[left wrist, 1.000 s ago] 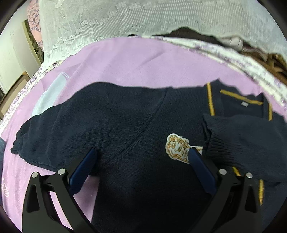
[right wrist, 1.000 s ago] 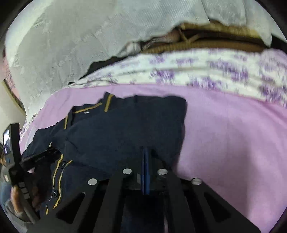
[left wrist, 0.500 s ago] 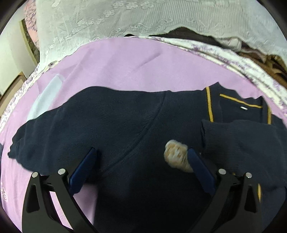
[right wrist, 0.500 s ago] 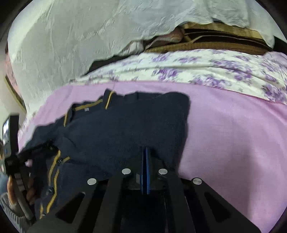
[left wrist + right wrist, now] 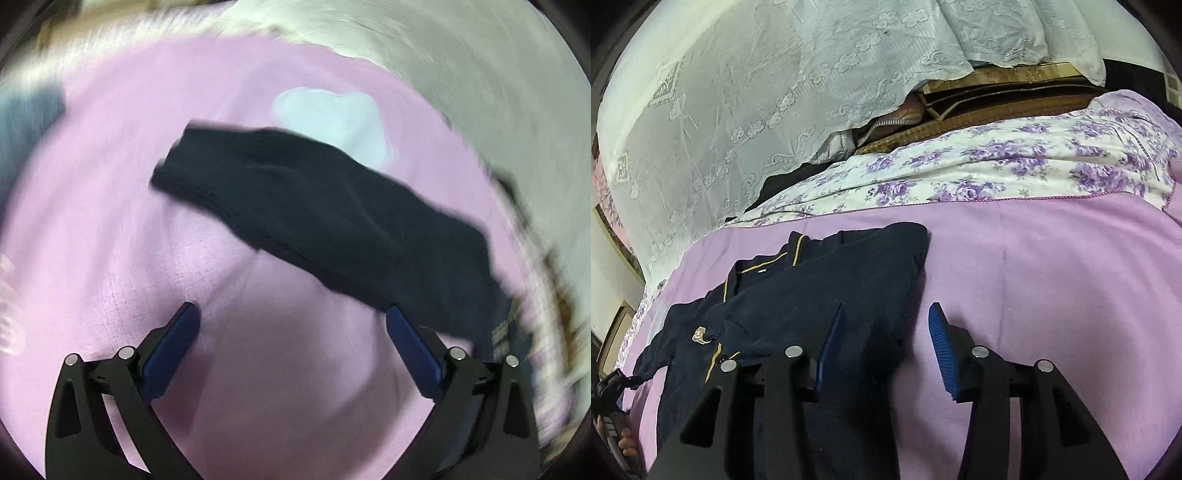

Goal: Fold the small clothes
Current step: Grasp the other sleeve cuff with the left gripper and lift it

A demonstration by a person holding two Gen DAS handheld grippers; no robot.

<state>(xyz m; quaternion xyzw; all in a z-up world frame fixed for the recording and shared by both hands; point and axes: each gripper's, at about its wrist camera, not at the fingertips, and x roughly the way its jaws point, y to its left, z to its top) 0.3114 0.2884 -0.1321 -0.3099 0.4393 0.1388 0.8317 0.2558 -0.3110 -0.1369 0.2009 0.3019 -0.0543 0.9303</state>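
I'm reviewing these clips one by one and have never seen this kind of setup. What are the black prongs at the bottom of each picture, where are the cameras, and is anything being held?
There is no robot here. A person holds a two-fingered grasping tool in each hand, and a fisheye camera on each looks forward along its fingers.

The blurred picture comes from the left tool: its blue-padded fingers are spread open and hold nothing. Ahead of it a dark sleeve lies on the purple blanket.

The sharp picture comes from the right tool, also open and empty. It shows the navy cardigan, with yellow trim and a small badge, lying on the same blanket, its right sleeve folded across the front. Behind are a floral sheet and a white lace cloth.
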